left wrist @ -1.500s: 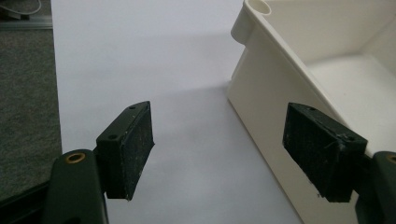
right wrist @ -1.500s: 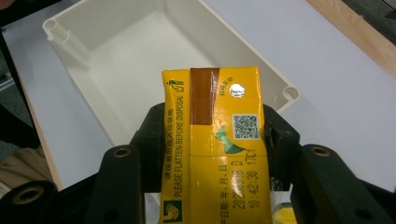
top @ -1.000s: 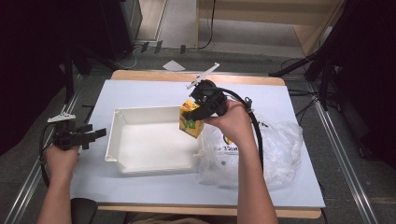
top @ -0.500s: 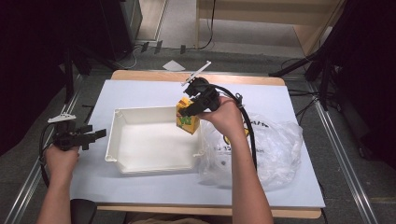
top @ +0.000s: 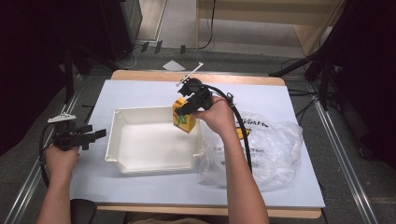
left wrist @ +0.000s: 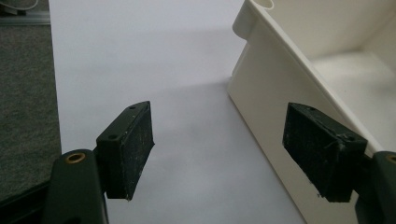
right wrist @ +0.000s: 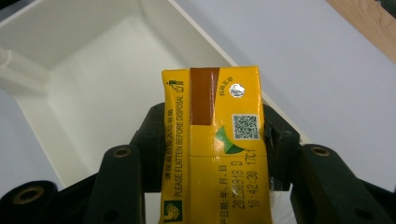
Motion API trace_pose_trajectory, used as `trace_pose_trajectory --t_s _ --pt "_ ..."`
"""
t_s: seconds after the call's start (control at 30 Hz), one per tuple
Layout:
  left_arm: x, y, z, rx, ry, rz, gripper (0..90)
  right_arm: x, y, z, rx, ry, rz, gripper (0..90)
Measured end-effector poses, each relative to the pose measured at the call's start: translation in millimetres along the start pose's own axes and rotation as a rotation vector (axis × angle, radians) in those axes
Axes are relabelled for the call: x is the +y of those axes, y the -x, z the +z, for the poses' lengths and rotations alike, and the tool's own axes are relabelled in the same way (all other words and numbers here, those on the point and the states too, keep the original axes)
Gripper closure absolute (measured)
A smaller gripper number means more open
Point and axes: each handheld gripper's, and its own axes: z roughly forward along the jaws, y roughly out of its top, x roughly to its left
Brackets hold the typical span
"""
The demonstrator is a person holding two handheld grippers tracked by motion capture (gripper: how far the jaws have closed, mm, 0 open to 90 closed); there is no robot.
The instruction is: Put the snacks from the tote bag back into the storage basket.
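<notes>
A pale blue worktop (top: 140, 93) stands on a grey floor among dark stands. The right tongs (top: 183, 108) hold a yellow drink carton (right wrist: 212, 140) by its two narrow sides, long axis running along the jaws, above the far right corner of a white tray (top: 114, 140). The tray floor lies below and to the carton's left. The left tongs (left wrist: 224, 149) rest wide and empty beside the tray's left wall, and a plastic bag (top: 275, 149) lies to the right.
</notes>
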Motion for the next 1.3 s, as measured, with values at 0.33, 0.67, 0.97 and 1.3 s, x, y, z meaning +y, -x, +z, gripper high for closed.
trace_pose_trajectory --t_s 0.33,0.67,0.97,1.3 --pt "0.3 0.3 0.5 0.000 0.001 -0.003 25.4 -4.0 10.2 25.4 -0.006 -0.015 0.029 54.2" --pt "1.0 -0.3 1.2 -0.008 0.010 -0.008 25.4 -9.0 15.1 40.3 -0.044 -0.029 0.051 54.1" --pt "0.9 0.5 1.4 -0.007 0.006 -0.003 25.4 -13.2 16.6 52.0 -0.061 -0.049 0.043 54.1" --pt "0.4 0.2 0.9 -0.004 0.003 -0.002 25.4 -13.8 15.3 54.5 -0.065 -0.029 0.031 53.8"
